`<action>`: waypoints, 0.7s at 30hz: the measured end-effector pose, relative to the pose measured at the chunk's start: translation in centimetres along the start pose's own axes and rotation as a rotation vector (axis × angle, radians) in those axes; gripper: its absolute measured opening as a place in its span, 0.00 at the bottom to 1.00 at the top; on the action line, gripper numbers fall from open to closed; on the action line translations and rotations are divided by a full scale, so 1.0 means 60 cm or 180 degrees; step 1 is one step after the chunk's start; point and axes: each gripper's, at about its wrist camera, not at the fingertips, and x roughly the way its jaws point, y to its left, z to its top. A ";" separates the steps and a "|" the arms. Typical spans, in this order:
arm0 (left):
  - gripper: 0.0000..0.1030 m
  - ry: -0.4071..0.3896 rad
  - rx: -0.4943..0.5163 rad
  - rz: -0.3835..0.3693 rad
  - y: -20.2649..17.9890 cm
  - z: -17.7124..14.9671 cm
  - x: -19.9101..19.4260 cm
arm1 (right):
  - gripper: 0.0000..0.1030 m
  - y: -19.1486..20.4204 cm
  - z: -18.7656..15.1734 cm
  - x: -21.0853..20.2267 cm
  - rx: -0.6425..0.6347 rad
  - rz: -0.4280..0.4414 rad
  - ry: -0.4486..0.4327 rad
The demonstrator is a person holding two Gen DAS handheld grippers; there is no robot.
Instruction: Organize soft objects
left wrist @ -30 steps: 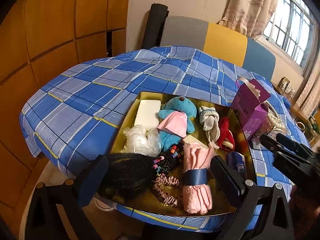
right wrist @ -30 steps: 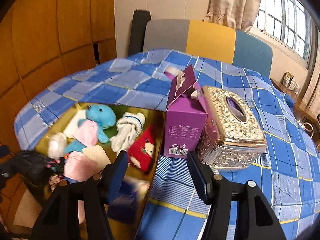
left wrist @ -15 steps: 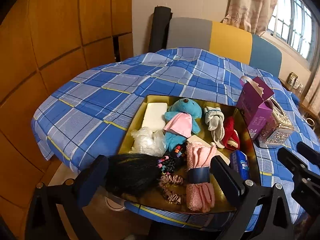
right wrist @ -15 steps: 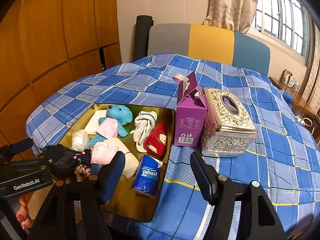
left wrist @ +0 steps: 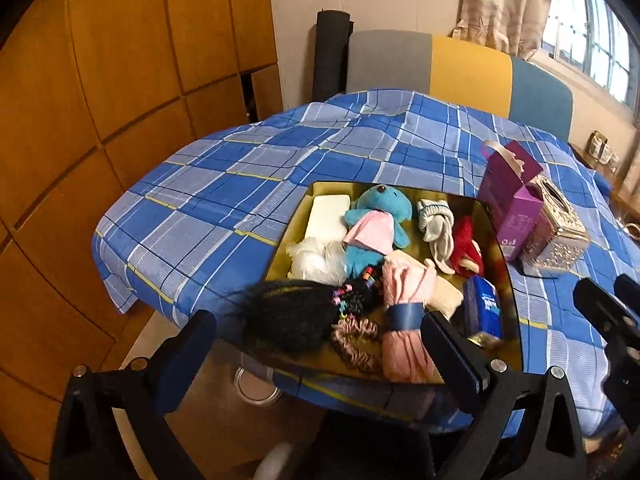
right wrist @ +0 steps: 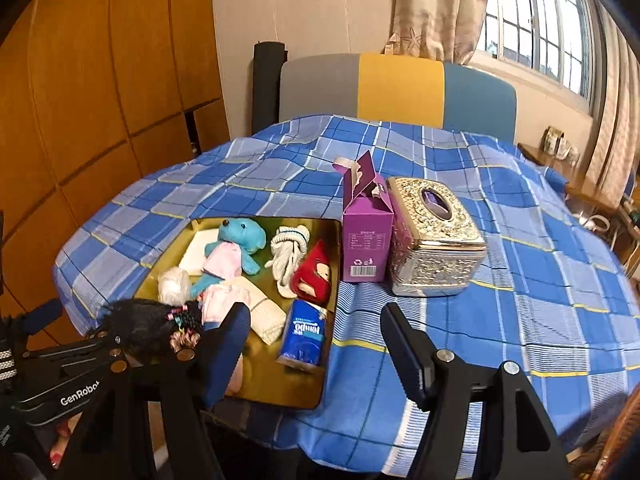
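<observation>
Left gripper and right gripper: jaws apart, nothing between them; the right's have just been opening. Soft items, including 1 blue plush toy and 1 tissue pack, lie in the gold tray on the checked cloth.

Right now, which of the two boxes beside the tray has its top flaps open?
The purple cardboard box, standing right next to the tray; its flaps stick up. The shiny silver tissue box on its far side is closed apart from its slot.
</observation>
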 end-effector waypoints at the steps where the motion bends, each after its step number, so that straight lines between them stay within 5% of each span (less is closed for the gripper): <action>1: 1.00 -0.0006 0.0010 0.0011 0.000 -0.001 -0.006 | 0.67 0.004 -0.001 -0.007 -0.0029 0.0005 -0.0024; 14: 1.00 -0.0055 0.0180 0.0138 -0.008 -0.008 -0.051 | 0.67 0.003 -0.008 -0.036 0.0144 -0.0120 0.0179; 21: 1.00 0.0036 0.0090 -0.0031 0.002 -0.005 -0.052 | 0.67 -0.011 -0.010 -0.038 0.0279 -0.0184 0.0262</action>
